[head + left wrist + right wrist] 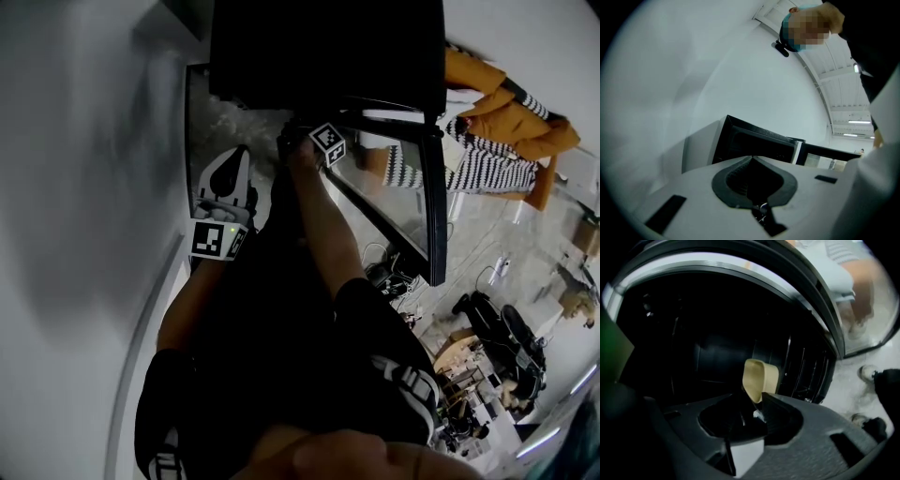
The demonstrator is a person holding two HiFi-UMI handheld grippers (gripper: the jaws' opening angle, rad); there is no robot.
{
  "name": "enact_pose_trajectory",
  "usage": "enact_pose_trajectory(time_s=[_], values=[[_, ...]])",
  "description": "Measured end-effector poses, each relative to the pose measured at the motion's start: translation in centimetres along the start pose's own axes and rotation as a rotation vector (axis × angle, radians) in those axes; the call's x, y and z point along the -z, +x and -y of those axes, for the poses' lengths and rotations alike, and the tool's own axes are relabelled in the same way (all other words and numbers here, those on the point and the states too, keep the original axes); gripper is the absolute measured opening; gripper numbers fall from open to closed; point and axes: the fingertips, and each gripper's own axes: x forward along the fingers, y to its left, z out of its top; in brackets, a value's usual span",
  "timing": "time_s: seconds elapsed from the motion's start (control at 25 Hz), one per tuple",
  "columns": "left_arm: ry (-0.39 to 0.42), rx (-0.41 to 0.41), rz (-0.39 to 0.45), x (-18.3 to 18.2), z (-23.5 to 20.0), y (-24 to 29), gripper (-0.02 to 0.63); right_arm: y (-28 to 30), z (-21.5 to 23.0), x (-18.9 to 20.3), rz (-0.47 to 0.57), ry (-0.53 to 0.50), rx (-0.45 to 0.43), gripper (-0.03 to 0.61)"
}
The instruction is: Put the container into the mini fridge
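Dark mini fridge interior, container pinched between right fingers

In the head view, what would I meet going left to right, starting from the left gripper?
left gripper → right gripper → open mini fridge door → orange jacket
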Motion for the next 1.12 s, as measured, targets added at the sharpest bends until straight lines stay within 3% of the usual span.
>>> enact_pose_trajectory(time_s=[0.16,0.32,0.64,0.88,1.12], values=[[-0.004,0.011,0.002,-0.7,0.4,-0.5,0.005,-1.8,-2.2,0.6,-0.045,-0.113,0.024,0.072],[-0.004,0.024,0.005,-2.1,0.7,-1.1,0.005,-4.3,-5.3,0.8,-0.044,-0.149,0.028,0.024],[-0.012,0.036,0.006,-4.2,1.1,-2.5,0.005,-9.2,-11.8,0.7,-0.082,-0.243,-0.010,0.003],[0.005,0.025,0.008,-5.6,1.9,-4.0,0.005,-13.5,-14.7,1.8,-0.167,-0.523,0.062,0.002],[0.021,0.017,-0.014,-6.4,2.8,-3.9,0.005,-17.5,-18.2,0.9,-0.143,-0.784,0.095,0.002]])
